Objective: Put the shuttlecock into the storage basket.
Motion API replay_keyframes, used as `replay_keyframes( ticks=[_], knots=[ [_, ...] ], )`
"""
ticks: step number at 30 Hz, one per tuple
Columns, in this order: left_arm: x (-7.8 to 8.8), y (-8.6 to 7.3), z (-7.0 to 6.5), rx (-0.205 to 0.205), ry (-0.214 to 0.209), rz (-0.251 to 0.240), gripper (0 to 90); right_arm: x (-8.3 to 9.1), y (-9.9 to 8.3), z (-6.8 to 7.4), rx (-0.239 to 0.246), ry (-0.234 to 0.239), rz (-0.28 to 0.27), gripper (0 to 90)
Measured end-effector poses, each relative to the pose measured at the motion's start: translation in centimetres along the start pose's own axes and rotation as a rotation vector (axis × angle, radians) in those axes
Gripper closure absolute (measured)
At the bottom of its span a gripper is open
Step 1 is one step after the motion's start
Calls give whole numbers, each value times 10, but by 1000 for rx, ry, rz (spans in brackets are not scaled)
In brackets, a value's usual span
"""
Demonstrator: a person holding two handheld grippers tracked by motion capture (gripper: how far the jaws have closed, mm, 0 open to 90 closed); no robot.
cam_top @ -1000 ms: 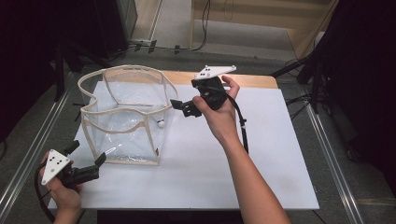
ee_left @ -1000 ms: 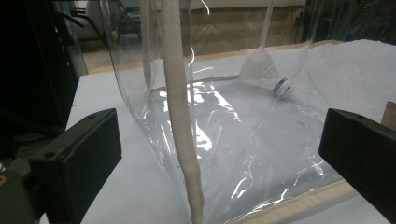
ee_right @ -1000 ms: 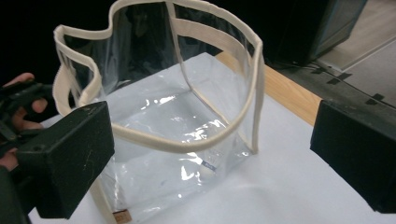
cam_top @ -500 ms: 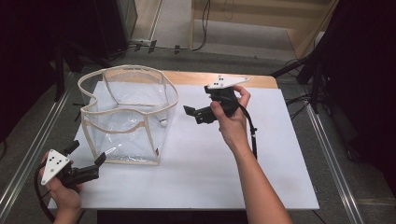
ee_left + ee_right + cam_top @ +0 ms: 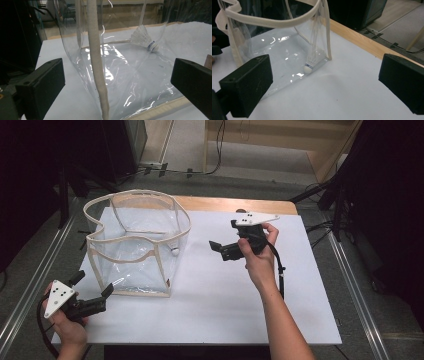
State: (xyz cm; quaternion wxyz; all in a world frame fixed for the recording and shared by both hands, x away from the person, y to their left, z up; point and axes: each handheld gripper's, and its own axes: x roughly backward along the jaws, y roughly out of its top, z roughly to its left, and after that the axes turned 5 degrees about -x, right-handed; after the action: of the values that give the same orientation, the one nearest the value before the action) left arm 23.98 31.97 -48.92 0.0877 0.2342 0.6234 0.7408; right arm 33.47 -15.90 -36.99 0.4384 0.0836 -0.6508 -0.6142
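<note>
My table [image 5: 250, 320] is covered by a white sheet, with a strip of bare wooden edge [image 5: 235, 204] showing along its far side. Directly on the white surface stands a clear plastic bag [image 5: 135, 245] with cream fabric trim, upright and open at the top, over toward my left. Its base rests flat on the sheet.
</note>
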Motion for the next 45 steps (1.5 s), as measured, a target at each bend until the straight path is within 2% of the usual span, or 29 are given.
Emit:
replay_keyframes(
  ticks=[10,32,45],
  knots=[
    [0,0,0,-5,0,1,0,7,-20,-7,-9,-18,2,0],
    [0,0,-1,-7,2,3,0,23,-60,-24,-71,-60,-13,0],
    [0,0,0,-4,3,1,0,32,-78,-31,-83,-84,-10,0]
  ],
)
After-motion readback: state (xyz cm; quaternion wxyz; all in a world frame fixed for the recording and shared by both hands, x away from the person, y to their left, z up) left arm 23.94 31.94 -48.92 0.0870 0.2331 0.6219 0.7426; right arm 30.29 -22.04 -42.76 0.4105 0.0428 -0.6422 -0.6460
